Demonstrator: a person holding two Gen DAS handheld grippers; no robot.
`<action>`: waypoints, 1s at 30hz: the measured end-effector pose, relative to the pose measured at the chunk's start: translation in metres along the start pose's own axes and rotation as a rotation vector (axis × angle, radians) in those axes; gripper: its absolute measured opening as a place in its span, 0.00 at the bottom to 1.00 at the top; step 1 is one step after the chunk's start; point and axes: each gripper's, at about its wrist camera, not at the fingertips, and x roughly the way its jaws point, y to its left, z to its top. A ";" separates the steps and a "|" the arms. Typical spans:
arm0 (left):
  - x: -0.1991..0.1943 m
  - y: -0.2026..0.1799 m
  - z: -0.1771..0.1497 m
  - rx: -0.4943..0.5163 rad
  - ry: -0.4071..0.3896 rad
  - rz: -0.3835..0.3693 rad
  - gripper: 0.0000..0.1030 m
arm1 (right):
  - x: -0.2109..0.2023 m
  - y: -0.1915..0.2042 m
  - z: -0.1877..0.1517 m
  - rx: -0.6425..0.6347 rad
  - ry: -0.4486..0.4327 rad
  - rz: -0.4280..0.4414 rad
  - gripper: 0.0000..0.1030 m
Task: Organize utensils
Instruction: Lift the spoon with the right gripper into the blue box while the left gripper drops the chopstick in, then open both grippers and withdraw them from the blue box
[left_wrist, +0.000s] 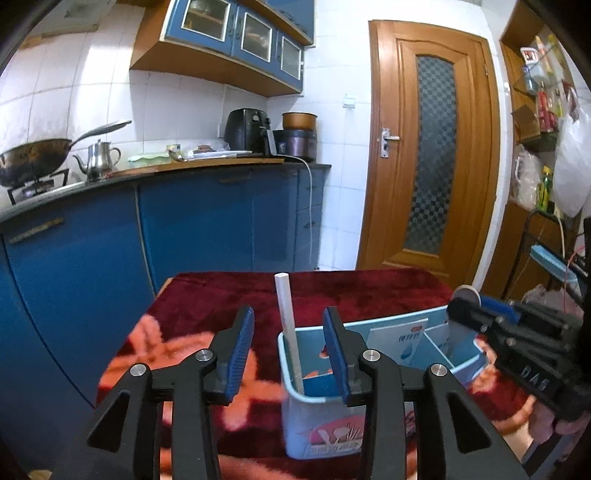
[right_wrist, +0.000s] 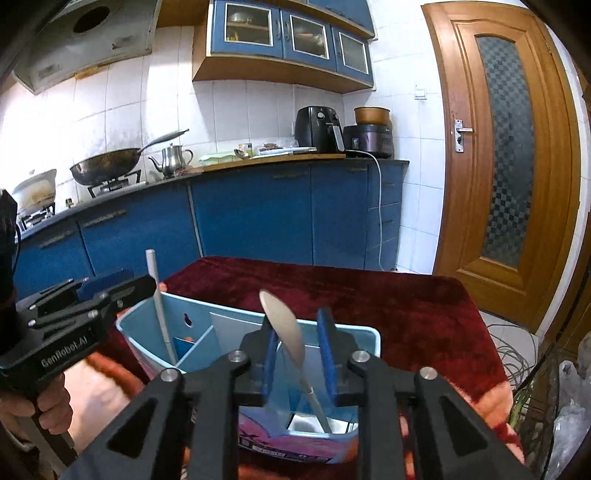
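Observation:
A light-blue divided utensil holder (left_wrist: 317, 400) stands on the red patterned cloth (left_wrist: 332, 291) of the table. A white stick-like utensil (left_wrist: 286, 317) stands upright in its near-left compartment. My left gripper (left_wrist: 288, 332) is open around that stick, and its blue pads are clear of it. In the right wrist view a metal spoon (right_wrist: 282, 321) stands bowl-up in another compartment of the holder (right_wrist: 373, 332). It leans loose between the jaws of my open right gripper (right_wrist: 297, 332). The left gripper (right_wrist: 144, 286) and the white utensil (right_wrist: 159, 306) show at the left of this view.
Blue cabinets and a counter (right_wrist: 258, 162) run behind the table, bearing a wok (right_wrist: 107, 166), a kettle (right_wrist: 171, 158) and an air fryer (right_wrist: 319, 127). A wooden door (right_wrist: 506, 155) is at the right. Cables (right_wrist: 513, 362) lie on the floor beside the table. A hand (right_wrist: 51, 406) holds the left gripper.

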 end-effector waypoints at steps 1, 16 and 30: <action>-0.003 0.000 0.000 0.006 0.006 -0.006 0.40 | -0.004 0.000 0.001 0.001 -0.004 0.002 0.26; -0.053 0.007 0.006 0.042 0.072 -0.021 0.40 | -0.060 -0.005 0.007 0.046 0.042 0.017 0.30; -0.084 0.011 -0.018 0.138 0.254 0.038 0.40 | -0.084 -0.006 -0.026 0.076 0.300 -0.010 0.30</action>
